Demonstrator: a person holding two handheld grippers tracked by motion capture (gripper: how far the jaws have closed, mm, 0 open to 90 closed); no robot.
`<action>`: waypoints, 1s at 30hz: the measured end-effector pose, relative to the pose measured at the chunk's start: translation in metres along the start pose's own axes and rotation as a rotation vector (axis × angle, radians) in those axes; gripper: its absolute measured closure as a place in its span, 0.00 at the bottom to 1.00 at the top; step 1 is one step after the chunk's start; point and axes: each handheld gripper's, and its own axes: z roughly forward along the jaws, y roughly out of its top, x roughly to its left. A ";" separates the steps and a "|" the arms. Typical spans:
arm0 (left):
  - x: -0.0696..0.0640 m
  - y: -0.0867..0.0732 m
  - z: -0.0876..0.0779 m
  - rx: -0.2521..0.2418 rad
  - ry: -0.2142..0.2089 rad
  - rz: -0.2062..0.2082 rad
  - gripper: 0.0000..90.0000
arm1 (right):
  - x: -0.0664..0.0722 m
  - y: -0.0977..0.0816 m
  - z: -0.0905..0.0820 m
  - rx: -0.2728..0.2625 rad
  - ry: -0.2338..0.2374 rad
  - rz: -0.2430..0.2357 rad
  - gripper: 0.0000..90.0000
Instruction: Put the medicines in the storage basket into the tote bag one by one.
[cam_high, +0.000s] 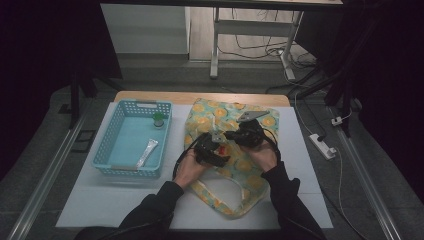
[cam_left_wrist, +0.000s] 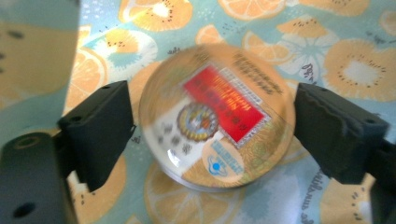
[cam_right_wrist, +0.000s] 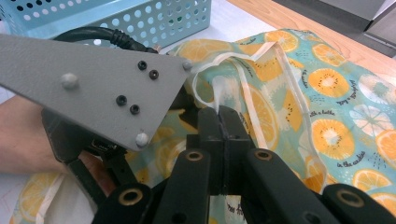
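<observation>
A white mat (cam_high: 125, 200) covers the table, and on it lie a fruit-print bag (cam_high: 250, 170) and, to its left, a blue basket (cam_high: 112, 145). The basket holds a small green-capped bottle (cam_high: 158, 119) near its far wall and a silvery tube (cam_high: 146, 153) lying flat near its right wall.

The person's two hands meet over the middle of the bag. The right gripper (cam_right_wrist: 219, 122) has its jaws clenched on a fold of the bag's cloth beside the pale strap (cam_right_wrist: 243, 93), lifting the fabric a little. The left gripper (cam_left_wrist: 212, 126) sits just beside it, its grey plate (cam_right_wrist: 93, 88) close in front of the right gripper's camera.

Between the left gripper's jaws is a round clear tub (cam_left_wrist: 217, 116) with a red and gold label, resting on the bag's orange-slice cloth. The jaws stand released on either side of it, with a thin gap at each pad, so the tub is not squeezed. In the high view a red spot (cam_high: 222, 148) of it shows between the two grippers.
</observation>
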 end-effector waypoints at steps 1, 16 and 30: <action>0.000 0.000 -0.001 -0.003 0.004 0.001 0.12 | 0.000 0.000 0.000 0.000 0.000 0.001 1.00; 0.001 0.002 -0.034 -0.031 -0.149 -0.080 0.01 | 0.001 -0.001 -0.002 0.003 0.006 -0.014 1.00; 0.002 -0.001 -0.067 -0.089 -0.253 -0.104 0.01 | 0.001 -0.001 -0.004 -0.001 0.016 -0.015 1.00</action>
